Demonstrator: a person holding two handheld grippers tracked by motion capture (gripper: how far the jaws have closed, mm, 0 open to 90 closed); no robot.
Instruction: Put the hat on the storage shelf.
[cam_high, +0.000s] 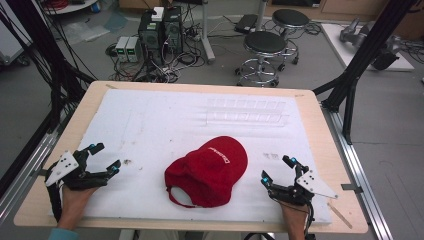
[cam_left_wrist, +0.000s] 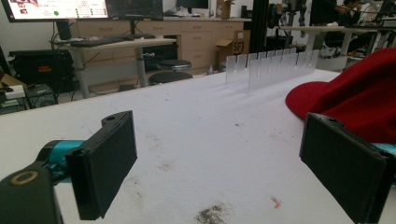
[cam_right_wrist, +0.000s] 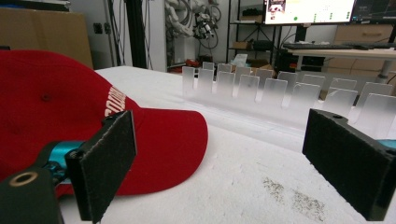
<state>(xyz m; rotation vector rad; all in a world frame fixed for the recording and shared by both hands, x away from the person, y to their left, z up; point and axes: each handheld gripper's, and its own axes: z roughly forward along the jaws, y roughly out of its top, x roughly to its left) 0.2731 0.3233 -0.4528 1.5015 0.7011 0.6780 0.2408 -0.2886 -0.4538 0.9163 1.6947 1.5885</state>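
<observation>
A red baseball cap (cam_high: 210, 170) with white lettering lies on the white mat (cam_high: 160, 125), near the front middle. My left gripper (cam_high: 106, 157) rests at the front left of the mat, open, with nothing between its pads (cam_left_wrist: 109, 163); the cap (cam_left_wrist: 355, 98) lies off to its right. My right gripper (cam_high: 278, 169) sits at the front right, open and holding nothing. The cap's brim (cam_right_wrist: 163, 140) lies just beyond its left pad (cam_right_wrist: 109, 158).
A clear plastic slotted rack (cam_high: 247, 112) stands at the back right of the mat, also seen as rack (cam_left_wrist: 271, 67) and rack (cam_right_wrist: 280, 93). Dirt specks (cam_left_wrist: 210, 214) mark the mat. Stools (cam_high: 262, 50), computers and black frame legs stand beyond the table.
</observation>
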